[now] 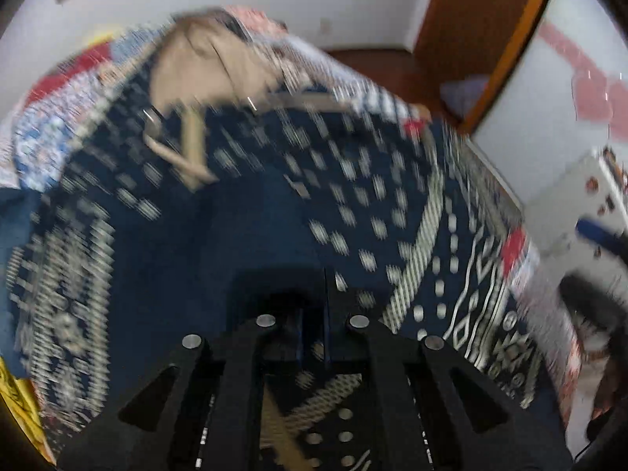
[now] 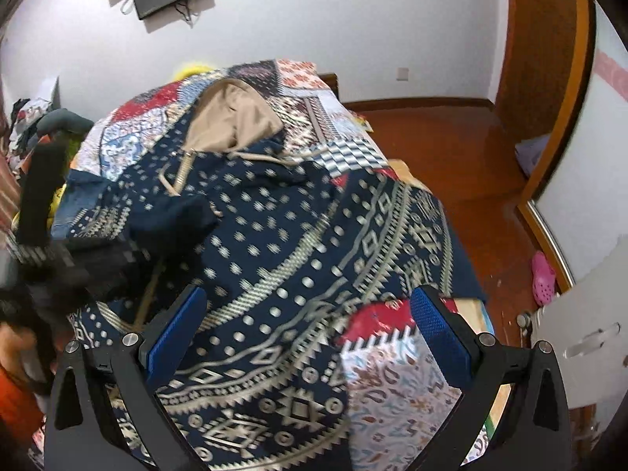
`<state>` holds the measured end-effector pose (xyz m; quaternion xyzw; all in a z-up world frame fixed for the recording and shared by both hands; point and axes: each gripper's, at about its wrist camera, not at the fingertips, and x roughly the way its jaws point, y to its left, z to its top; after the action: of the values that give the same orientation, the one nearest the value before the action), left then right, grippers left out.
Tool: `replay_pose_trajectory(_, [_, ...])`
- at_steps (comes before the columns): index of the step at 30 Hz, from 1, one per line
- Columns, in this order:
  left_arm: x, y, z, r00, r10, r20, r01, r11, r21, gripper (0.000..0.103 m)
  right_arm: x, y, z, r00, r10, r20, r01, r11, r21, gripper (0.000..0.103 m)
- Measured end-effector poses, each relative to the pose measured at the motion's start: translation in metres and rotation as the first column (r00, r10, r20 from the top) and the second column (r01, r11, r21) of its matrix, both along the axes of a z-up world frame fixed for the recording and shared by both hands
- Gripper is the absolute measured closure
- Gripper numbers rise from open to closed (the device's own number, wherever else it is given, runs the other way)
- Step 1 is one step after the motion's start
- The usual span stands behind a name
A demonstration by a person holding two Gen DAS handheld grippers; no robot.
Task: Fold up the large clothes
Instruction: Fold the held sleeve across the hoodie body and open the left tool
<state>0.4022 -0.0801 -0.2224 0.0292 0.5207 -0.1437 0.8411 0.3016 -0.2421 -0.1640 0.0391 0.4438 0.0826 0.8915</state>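
Note:
A large navy hooded jacket with a cream geometric pattern [image 2: 274, 243] lies spread on a patchwork bedspread [image 2: 392, 384]; its tan-lined hood [image 2: 231, 117] points to the far end. The left wrist view is blurred: it shows the jacket [image 1: 353, 204] and hood [image 1: 196, 70]. My left gripper [image 1: 312, 325] is shut on a fold of the navy jacket fabric. It also shows as a dark blur at the left of the right wrist view [image 2: 78, 259]. My right gripper [image 2: 308, 333] is open, its blue pads [image 2: 439, 333] hovering over the jacket's near hem and the bedspread.
The bed's right edge drops to a wooden floor [image 2: 451, 145]. A wooden door frame [image 2: 549, 78] and white wall stand on the right. A pink shoe [image 2: 543, 274] lies on the floor. A white cabinet [image 2: 581, 337] is near right. Clothes pile [image 2: 23, 125] at far left.

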Motion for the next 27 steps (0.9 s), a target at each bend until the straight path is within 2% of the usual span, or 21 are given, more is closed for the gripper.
replay_pose_trajectory(2, [-0.007, -0.010, -0.015, 0.999, -0.023, -0.032, 0.024, 0.998, 0.049, 0.095, -0.001, -0.005, -0.004, 1.000, -0.008, -0.015, 0.008, 1.000, -0.002, 0.000])
replay_pose_trajectory(5, [-0.019, -0.017, -0.018, 0.998, -0.051, -0.032, 0.053, 0.996, 0.065, 0.079, -0.002, -0.010, -0.008, 1.000, -0.013, -0.025, 0.012, 1.000, -0.013, 0.000])
replay_pose_trajectory(7, [-0.031, -0.019, -0.013, 0.997, -0.072, -0.041, 0.073, 0.997, 0.015, 0.057, -0.003, -0.011, -0.009, 1.000, -0.014, -0.027, 0.013, 1.000, -0.020, 0.000])
replay_pose_trajectory(10, [-0.053, -0.017, 0.000, 0.995, -0.095, -0.034, 0.094, 0.995, -0.026, 0.049, -0.003, -0.011, -0.008, 0.999, -0.016, -0.029, 0.015, 1.000, -0.022, 0.000])
replay_pose_trajectory(14, [-0.084, 0.005, 0.017, 0.996, -0.093, -0.009, 0.093, 0.996, -0.012, 0.041, -0.003, -0.001, -0.004, 1.000, 0.002, -0.024, -0.002, 1.000, -0.019, 0.000])
replay_pose_trajectory(15, [-0.088, 0.016, 0.023, 0.996, -0.086, 0.002, 0.086, 0.996, 0.000, 0.036, -0.003, 0.004, -0.002, 1.000, 0.013, -0.021, -0.013, 1.000, -0.022, 0.000])
replay_pose_trajectory(21, [-0.110, 0.090, 0.039, 0.996, 0.027, 0.080, -0.033, 0.997, 0.073, 0.019, 0.005, 0.051, 0.002, 0.993, 0.119, -0.008, -0.119, 0.990, -0.080, 0.000])
replay_pose_trajectory(27, [-0.105, 0.164, 0.031, 0.976, 0.188, 0.107, -0.200, 0.973, 0.113, 0.019, 0.020, 0.105, -0.009, 0.969, 0.244, -0.040, -0.247, 0.961, -0.123, 0.000])
